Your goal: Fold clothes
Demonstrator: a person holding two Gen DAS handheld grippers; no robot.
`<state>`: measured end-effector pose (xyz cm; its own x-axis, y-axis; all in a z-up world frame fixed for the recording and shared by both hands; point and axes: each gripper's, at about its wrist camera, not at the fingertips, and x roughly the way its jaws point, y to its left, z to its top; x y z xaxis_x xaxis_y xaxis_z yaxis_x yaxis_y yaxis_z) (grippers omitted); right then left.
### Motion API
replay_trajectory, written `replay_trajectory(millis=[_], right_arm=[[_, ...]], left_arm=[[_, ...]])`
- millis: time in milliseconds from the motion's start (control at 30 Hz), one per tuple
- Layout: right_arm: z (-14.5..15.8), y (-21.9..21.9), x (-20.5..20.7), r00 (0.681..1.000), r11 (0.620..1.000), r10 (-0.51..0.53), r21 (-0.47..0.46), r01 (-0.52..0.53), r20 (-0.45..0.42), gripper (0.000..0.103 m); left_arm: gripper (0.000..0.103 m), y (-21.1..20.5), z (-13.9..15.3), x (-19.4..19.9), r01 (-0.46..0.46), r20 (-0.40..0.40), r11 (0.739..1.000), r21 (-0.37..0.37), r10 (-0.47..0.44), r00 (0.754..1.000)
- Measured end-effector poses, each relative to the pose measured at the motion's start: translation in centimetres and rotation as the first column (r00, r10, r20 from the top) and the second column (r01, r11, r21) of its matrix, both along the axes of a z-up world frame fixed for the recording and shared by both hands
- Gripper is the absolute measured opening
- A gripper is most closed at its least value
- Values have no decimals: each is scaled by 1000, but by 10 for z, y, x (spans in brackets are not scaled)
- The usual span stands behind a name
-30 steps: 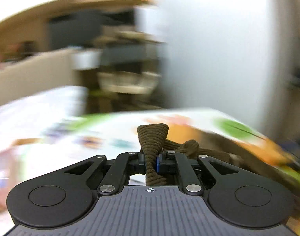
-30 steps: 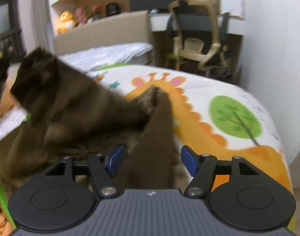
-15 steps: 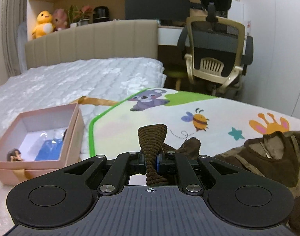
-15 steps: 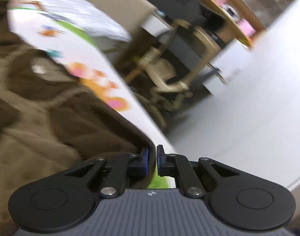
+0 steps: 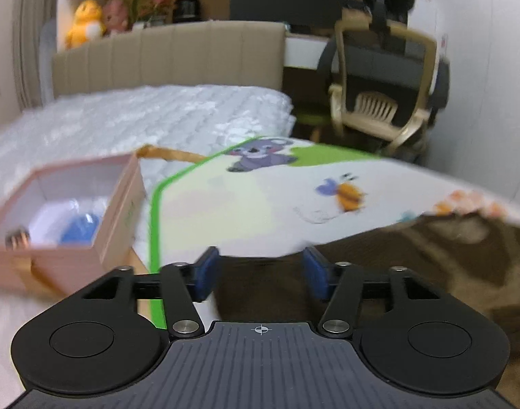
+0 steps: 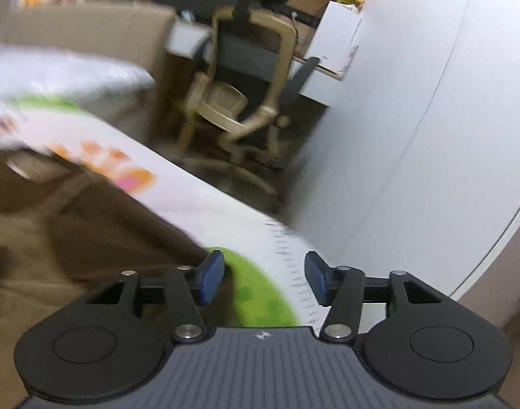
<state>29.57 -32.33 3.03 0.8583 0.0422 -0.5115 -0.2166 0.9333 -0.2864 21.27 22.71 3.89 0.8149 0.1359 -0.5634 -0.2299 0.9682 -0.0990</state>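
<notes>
Brown garment (image 5: pixel 413 266) spread on play mat (image 5: pixel 260 204).
Dark brown ribbed knit, rumpled, lying flat on the cartoon-printed mat; one edge reaches near the mat's green tree patch (image 6: pixel 260 300).

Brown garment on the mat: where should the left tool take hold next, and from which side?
Grip the brown garment at its near left edge, coming in low from the left, probably. That edge lies flat on the animal-print mat, right in front of the opening left tool.

no legible text, label, brand or number anywhere in either view
</notes>
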Motion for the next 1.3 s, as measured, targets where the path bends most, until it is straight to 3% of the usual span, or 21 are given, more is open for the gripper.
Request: replay_trajectory(millis=[133, 267, 367, 433, 533, 600, 667, 733, 833, 1000, 1067, 1300], right_arm=[[-6, 3, -64, 988, 988, 151, -13, -151, -43, 69], [-14, 7, -131, 950, 954, 296, -11, -299, -96, 72], [-12, 0, -176, 914, 922, 387, 53, -383, -125, 79], [-13, -4, -205, 887, 897, 441, 87, -432, -140, 82], [-29, 5, -228, 879, 889, 456, 20, -458, -140, 82], [-38, 18, -233, 919, 916, 390, -72, -394, -63, 82], [-34, 26, -233, 954, 952, 296, -103, -290, 54, 80], [-26, 24, -235, 967, 975, 216, -91, -205, 133, 73], [-12, 11, -240, 975, 994, 108, -37, -103, 196, 71], [-35, -28, -249, 999, 999, -27, -42, 28, 29, 71], [-41, -40, -254, 999, 1000, -25, 9, 25, -34, 71], [-6, -42, -254, 969, 963, 238, 143, -227, -61, 84]], left_arm=[[83, -28, 2, -40, 133, -31, 987, -85, -136, 990], [93, -80, -6, -71, 311, -54, 946, -94, -316, 947], [94, -117, -14, -92, 429, -41, 896, -116, -436, 899], [94, -133, -23, -100, 464, -51, 876, -134, -474, 879], [95, -149, -35, -107, 491, -69, 856, -163, -506, 860], [95, -150, -42, -107, 479, -78, 859, -181, -498, 864], [95, -150, -49, -107, 466, -88, 862, -200, -489, 868], [95, -146, -53, -106, 442, -93, 868, -227, -471, 877], [95, -138, -53, -109, 425, -90, 870, -250, -458, 885], [95, -133, -54, -124, 419, -90, 887, -194, -441, 893], [95, -130, -54, -127, 410, -85, 889, -202, -433, 897], [98, -131, -51, -124, 378, -101, 899, -222, -407, 908]])
